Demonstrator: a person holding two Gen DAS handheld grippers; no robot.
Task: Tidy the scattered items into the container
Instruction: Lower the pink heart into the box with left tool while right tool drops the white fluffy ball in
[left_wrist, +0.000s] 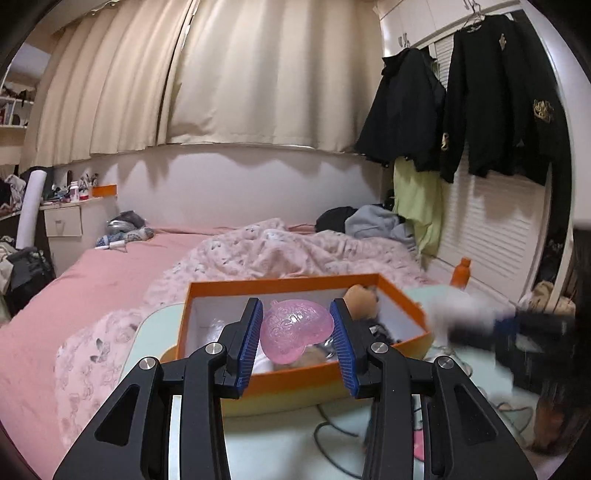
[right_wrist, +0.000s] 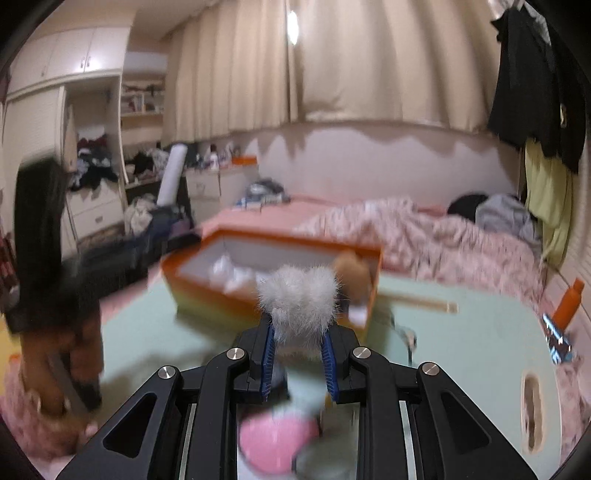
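Observation:
An orange box (left_wrist: 218, 286) with a white inside stands on a pale green table (left_wrist: 155, 332); it also shows in the right wrist view (right_wrist: 192, 288). My left gripper (left_wrist: 297, 328) is shut on a clear pink heart-shaped case (left_wrist: 295, 330), held above the box's near side. A brown plush toy (left_wrist: 362, 297) and other small items lie in the box. My right gripper (right_wrist: 297, 354) is shut on a white fluffy pompom (right_wrist: 299, 301), held just in front of the box. The right gripper shows blurred in the left wrist view (left_wrist: 480, 321).
An orange bottle (right_wrist: 569, 306) and a small shiny packet (right_wrist: 556, 339) lie at the table's right edge. A wooden stick (right_wrist: 424, 302) lies behind the box. A cable (left_wrist: 332, 432) runs over the table. A pink object (right_wrist: 277, 439) lies under the right gripper. A bed (left_wrist: 110, 280) lies beyond.

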